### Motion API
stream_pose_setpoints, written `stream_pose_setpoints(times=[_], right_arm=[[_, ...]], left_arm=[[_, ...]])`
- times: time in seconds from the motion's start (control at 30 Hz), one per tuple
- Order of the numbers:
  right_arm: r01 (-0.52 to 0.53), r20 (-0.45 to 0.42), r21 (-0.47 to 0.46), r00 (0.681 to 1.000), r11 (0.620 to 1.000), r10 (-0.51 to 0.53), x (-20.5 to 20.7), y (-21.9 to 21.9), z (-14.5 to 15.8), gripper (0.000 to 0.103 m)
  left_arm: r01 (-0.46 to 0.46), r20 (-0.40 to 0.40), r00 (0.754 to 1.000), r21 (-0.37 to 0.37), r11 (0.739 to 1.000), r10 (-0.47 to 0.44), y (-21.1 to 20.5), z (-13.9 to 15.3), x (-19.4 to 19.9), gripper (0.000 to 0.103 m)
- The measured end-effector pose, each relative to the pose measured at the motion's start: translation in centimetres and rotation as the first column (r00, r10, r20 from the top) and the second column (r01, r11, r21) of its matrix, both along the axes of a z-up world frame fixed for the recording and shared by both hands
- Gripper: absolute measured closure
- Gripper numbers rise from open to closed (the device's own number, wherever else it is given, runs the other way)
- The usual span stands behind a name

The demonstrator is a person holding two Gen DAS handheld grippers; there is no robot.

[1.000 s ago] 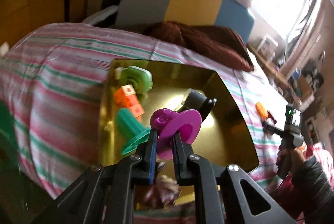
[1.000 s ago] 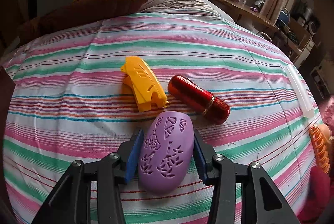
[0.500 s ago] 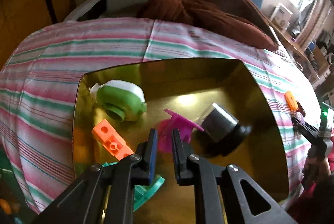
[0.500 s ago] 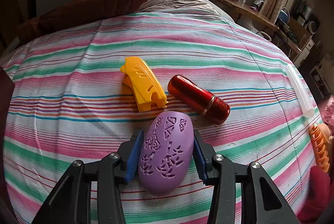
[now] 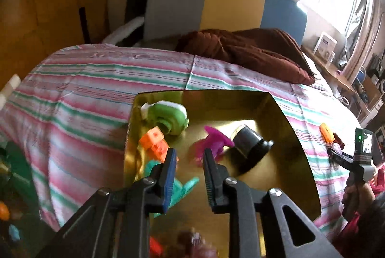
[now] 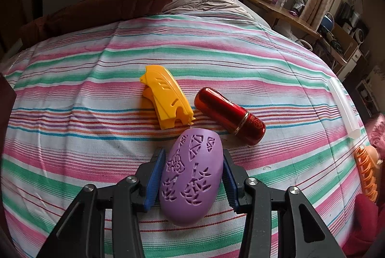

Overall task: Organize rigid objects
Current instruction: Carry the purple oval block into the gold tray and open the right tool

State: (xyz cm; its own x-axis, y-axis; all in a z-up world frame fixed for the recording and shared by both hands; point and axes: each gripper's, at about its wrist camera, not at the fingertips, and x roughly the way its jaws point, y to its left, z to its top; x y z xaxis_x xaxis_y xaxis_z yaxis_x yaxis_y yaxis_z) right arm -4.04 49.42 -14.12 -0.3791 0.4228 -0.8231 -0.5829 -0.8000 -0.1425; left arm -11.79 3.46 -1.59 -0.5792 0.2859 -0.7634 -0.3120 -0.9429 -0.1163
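Magenta flanged piece (image 5: 213, 141) now lies loose on the gold tray (image 5: 298, 161), no longer pinched as it was a second ago; left gripper (image 5: 189, 157) has let go and pulled back, jaws spread with nothing between them, hovering over the tray's near side. Right side unchanged across the frames.

Left wrist view, left to right: striped bedspread (image 5: 96, 89) under everything. On the tray, far-left corner holds a green and white round toy (image 5: 168, 114). Just near of it, an orange block (image 5: 155, 143), blurred. Nearer still, a teal flanged piece (image 5: 182, 185), partly hidden behind the left finger. Magenta piece sits mid-tray, motion-blurred, touching or just beside a black and grey cylinder (image 5: 250, 140) to its right; cannot tell which. Far right, off the tray, the right gripper (image 5: 336, 153) shows small, low on the bedspread.

Right wrist view, left to right: yellow plastic piece (image 6: 166, 96) lies on the bedspread (image 6: 72, 113), far of the gripper. Right gripper (image 6: 193, 173) is pinching a purple oval shell (image 6: 192, 176) with cut-out patterns, both pads pressed on its sides, shell resting on the bedspread. Red metallic capsule (image 6: 229, 116) lies just beside the yellow piece, to the right, near the shell's far tip. Orange comb-like item (image 6: 367, 173) at the far right edge.
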Motion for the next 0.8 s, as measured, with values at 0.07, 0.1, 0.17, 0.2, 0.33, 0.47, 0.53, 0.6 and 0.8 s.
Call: stream_pose_setpoints(times=[0.07, 0.1, 0.17, 0.2, 0.33, 0.47, 0.53, 0.6, 0.8], right_arm=[[-0.003, 0.001, 0.005, 1.000, 1.000, 0.003, 0.0, -0.1, 0.0, 0.057], [-0.003, 0.001, 0.005, 1.000, 1.000, 0.003, 0.0, -0.1, 0.0, 0.057], [0.001, 0.004, -0.007, 1.000, 1.000, 0.000, 0.0, 0.0, 0.0, 0.057], [0.002, 0.008, -0.018, 1.000, 1.000, -0.002, 0.0, 0.1, 0.1, 0.057], [0.003, 0.038, -0.067, 0.999, 0.998, -0.001, 0.1, -0.1, 0.4, 0.057], [-0.016, 0.055, -0.109, 0.998, 0.994, 0.022, 0.5, -1.3, 0.7, 0.057], [-0.031, 0.060, -0.131, 0.997, 0.991, 0.039, 0.8, -2.3, 0.8, 0.057], [-0.043, 0.060, -0.171, 0.997, 0.984, 0.054, 1.0, -3.1, 0.9, 0.057], [-0.069, 0.027, -0.224, 0.997, 0.972, 0.077, 1.8, -5.9, 1.2, 0.058]], left_arm=[[-0.006, -0.011, 1.000, 0.001, 1.000, 0.006, -0.6, 0.1, 1.2, 0.081], [-0.011, -0.019, 1.000, -0.003, 1.000, 0.011, -0.9, 0.1, 1.8, 0.081], [-0.020, -0.026, 0.999, -0.015, 1.000, 0.020, -1.4, 0.1, 3.0, 0.080], [-0.020, -0.029, 0.999, -0.018, 1.000, 0.020, -1.6, 0.1, 3.5, 0.080], [-0.037, -0.047, 0.998, -0.032, 0.999, 0.036, -2.1, 0.1, 4.7, 0.080], [-0.035, -0.063, 0.997, -0.032, 0.999, 0.032, -2.2, 0.1, 5.5, 0.079], [-0.034, -0.072, 0.997, -0.031, 0.999, 0.032, -2.3, 0.2, 5.8, 0.079], [-0.034, -0.077, 0.997, -0.029, 0.999, 0.032, -2.4, 0.3, 6.1, 0.079], [-0.041, -0.073, 0.997, -0.030, 0.999, 0.039, -3.0, 0.0, 6.5, 0.078]])
